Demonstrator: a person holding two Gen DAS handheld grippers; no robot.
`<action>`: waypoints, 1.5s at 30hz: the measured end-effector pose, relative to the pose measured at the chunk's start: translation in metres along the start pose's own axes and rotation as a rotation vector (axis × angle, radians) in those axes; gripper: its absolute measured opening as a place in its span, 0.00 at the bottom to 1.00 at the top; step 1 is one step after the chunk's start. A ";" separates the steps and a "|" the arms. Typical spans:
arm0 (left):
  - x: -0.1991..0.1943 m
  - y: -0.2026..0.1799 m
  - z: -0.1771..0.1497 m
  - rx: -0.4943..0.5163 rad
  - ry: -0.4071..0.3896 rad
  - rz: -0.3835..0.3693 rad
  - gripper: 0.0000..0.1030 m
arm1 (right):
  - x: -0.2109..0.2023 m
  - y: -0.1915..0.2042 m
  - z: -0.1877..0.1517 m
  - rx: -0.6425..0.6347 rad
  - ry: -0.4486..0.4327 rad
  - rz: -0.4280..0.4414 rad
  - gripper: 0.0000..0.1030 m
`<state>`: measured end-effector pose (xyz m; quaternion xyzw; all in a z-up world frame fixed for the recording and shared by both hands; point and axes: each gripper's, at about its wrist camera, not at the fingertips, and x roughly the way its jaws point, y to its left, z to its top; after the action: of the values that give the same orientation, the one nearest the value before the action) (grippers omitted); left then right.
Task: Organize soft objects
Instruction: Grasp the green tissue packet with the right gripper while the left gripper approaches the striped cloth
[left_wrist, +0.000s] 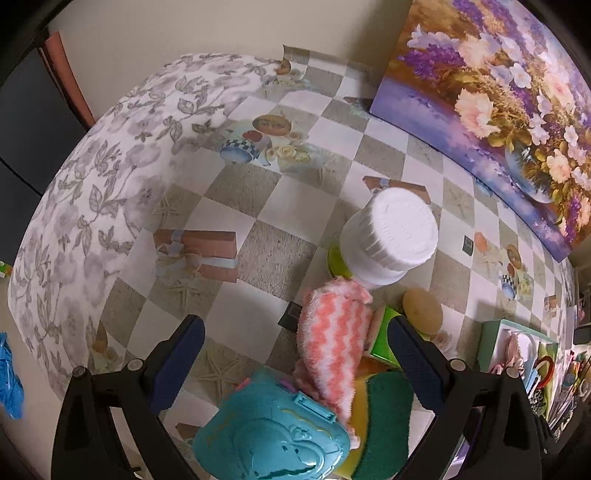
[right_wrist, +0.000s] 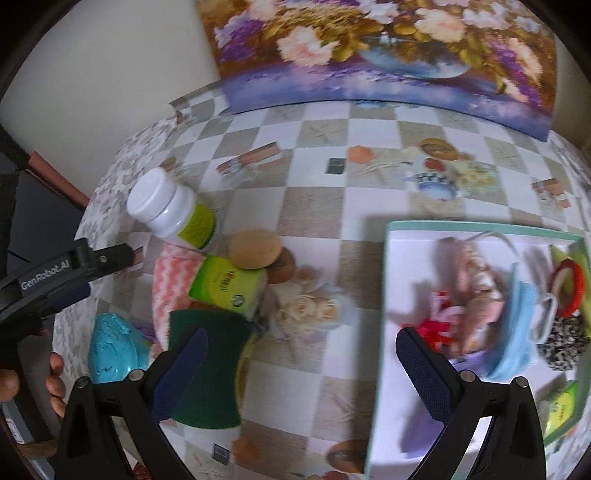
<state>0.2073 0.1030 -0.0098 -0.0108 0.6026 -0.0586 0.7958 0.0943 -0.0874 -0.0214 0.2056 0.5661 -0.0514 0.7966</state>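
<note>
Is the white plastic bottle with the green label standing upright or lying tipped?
Upright: the white plastic bottle with the green label stands on its base, white cap on top.

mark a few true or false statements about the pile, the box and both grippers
1. The white-capped bottle stands upright. False: it tilts, leaning on the pile.
2. The pink-and-white cloth lies between the left gripper fingers. True.
3. The right gripper is shut on the green sponge. False: it is open, holding nothing.
4. The box already holds a blue face mask. True.
5. The teal toy case sits inside the box. False: it lies on the table by the pile.
</note>
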 end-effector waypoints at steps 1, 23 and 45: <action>0.002 -0.001 0.000 0.006 0.005 -0.001 0.96 | 0.003 0.002 0.001 0.001 0.003 0.008 1.00; 0.037 0.016 0.016 -0.008 0.081 -0.027 0.96 | 0.066 0.037 0.016 0.015 0.064 0.085 1.00; 0.038 0.020 0.017 -0.009 0.088 -0.031 0.96 | 0.083 0.051 0.021 -0.045 0.042 0.060 0.81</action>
<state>0.2352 0.1183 -0.0438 -0.0210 0.6370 -0.0686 0.7675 0.1586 -0.0367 -0.0785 0.2057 0.5773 -0.0104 0.7901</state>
